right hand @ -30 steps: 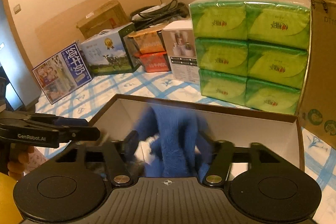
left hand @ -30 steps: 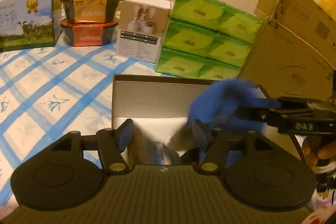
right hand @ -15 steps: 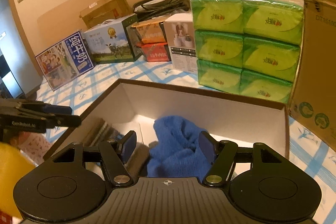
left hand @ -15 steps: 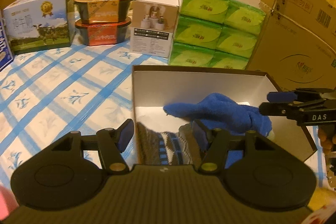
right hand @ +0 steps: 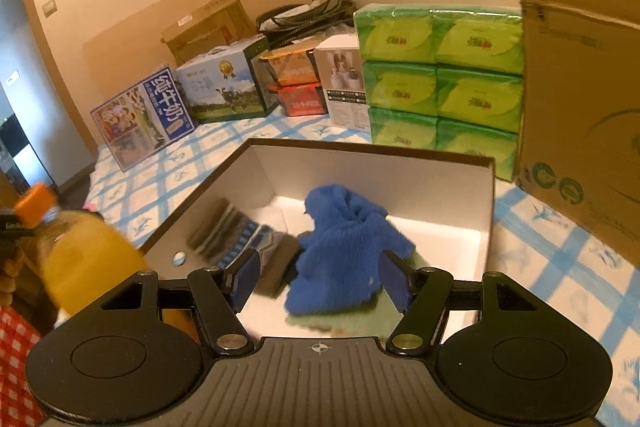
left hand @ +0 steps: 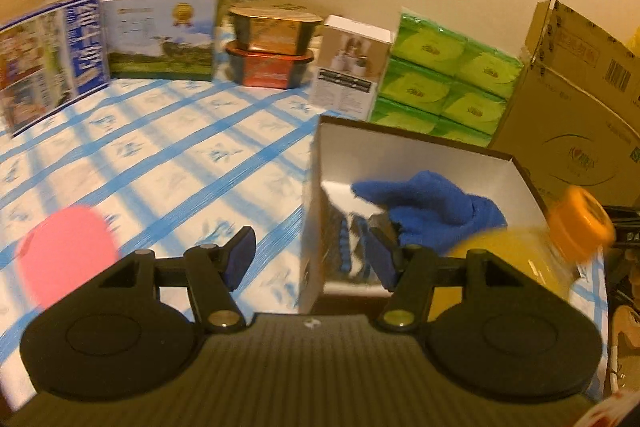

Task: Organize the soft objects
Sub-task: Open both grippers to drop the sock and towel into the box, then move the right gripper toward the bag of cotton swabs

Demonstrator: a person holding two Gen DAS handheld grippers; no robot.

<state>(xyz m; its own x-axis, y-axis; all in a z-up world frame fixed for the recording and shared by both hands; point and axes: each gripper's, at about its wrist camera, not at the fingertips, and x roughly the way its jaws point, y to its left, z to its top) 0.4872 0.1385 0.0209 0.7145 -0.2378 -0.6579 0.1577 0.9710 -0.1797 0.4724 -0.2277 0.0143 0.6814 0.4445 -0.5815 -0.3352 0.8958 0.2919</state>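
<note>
The fuzzy blue cloth (right hand: 344, 247) sat crumpled inside the open box (right hand: 440, 183), next to some folded striped fabric (right hand: 240, 239), and both the left gripper (left hand: 312, 259) and right gripper (right hand: 320, 279) hung spread and empty just short of the box.

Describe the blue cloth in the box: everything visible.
The blue fleece cloth is fuzzy, plush, bright blue, crumpled into a loose heap rather than folded. It lies inside the open cardboard box, which has white inner walls. It partly covers a green item and sits beside a striped knit piece. In the left wrist view one corner trails toward the back wall. Neither gripper touches it.
</note>
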